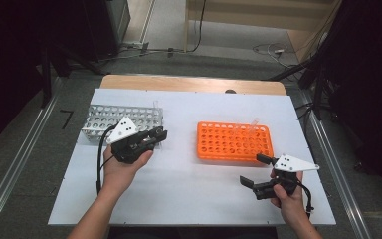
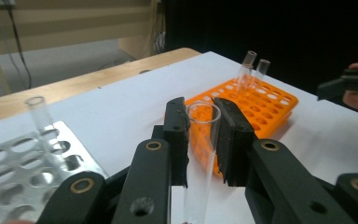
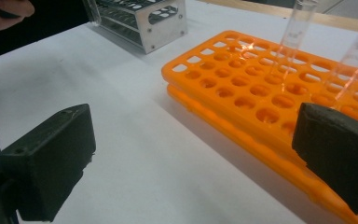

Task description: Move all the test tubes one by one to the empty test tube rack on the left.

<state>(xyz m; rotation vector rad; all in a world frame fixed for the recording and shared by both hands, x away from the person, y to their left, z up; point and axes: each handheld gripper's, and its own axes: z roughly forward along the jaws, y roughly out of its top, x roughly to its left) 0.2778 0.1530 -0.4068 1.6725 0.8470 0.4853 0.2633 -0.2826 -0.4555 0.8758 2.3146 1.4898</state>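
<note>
Left gripper (image 2: 203, 135) clamps a clear glass test tube (image 2: 199, 158) between its pads, between the silver metal perforated rack (image 1: 124, 118) and orange plastic tube rack (image 1: 234, 142). Right gripper (image 1: 255, 171) jaws spread wide, empty, just beside orange rack's near corner.

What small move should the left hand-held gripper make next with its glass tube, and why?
Probably carry the glass tube across to the orange rack and line it up over a free hole. The left hand-held gripper is shut on the tube, two tubes already stand there, and many holes are empty.
</note>
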